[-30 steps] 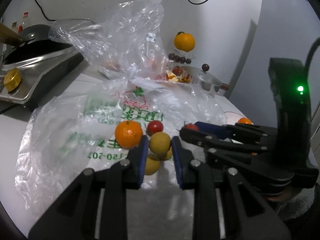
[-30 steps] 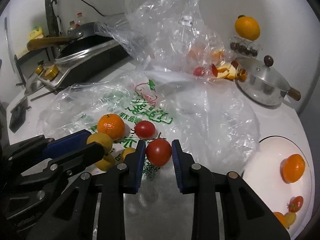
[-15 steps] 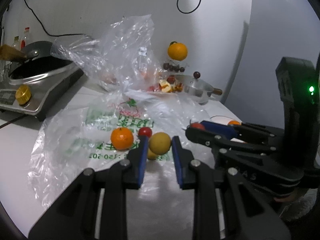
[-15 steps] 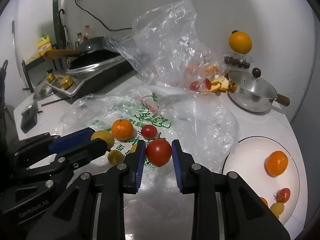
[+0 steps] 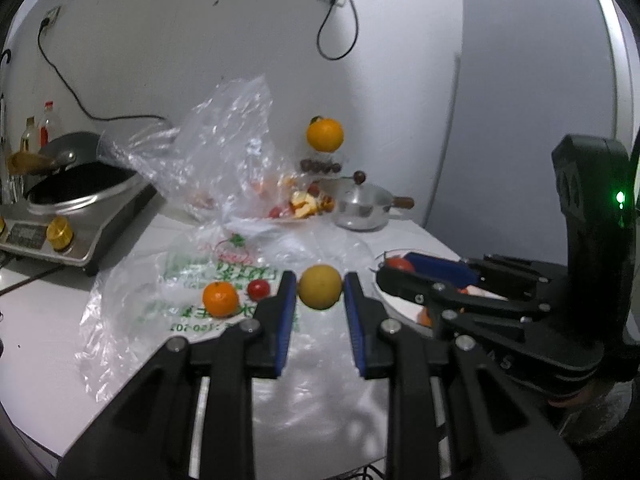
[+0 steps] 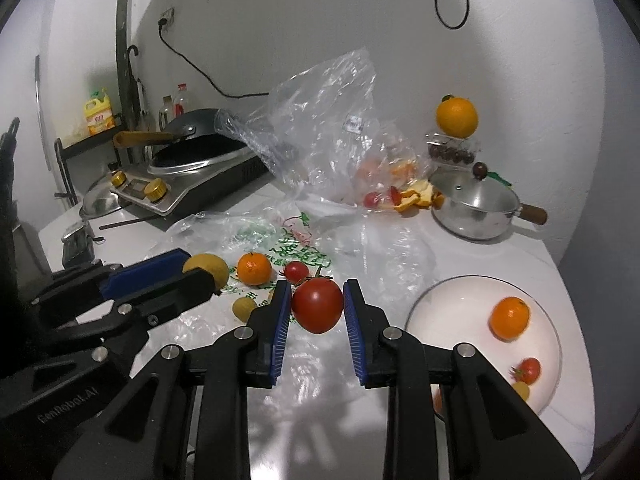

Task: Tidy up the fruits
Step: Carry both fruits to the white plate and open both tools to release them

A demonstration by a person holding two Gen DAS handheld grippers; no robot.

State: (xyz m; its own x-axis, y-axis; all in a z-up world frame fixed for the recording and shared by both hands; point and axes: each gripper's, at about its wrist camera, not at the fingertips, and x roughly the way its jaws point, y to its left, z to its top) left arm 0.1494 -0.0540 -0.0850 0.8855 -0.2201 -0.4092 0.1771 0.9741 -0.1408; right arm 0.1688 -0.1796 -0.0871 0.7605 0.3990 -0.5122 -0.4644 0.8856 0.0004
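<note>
Both grippers risen off bag since earlier frame. Left gripper clamps yellow citrus; right gripper clamps tomato, lifted clear for carry to white plate at 3 o'clock.

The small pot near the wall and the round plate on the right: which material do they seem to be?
The small pot looks like polished metal: silver, with reflections; its knob and handle look like dark wood. The round plate is glossy white, probably ceramic, though plastic cannot be ruled out.
</note>
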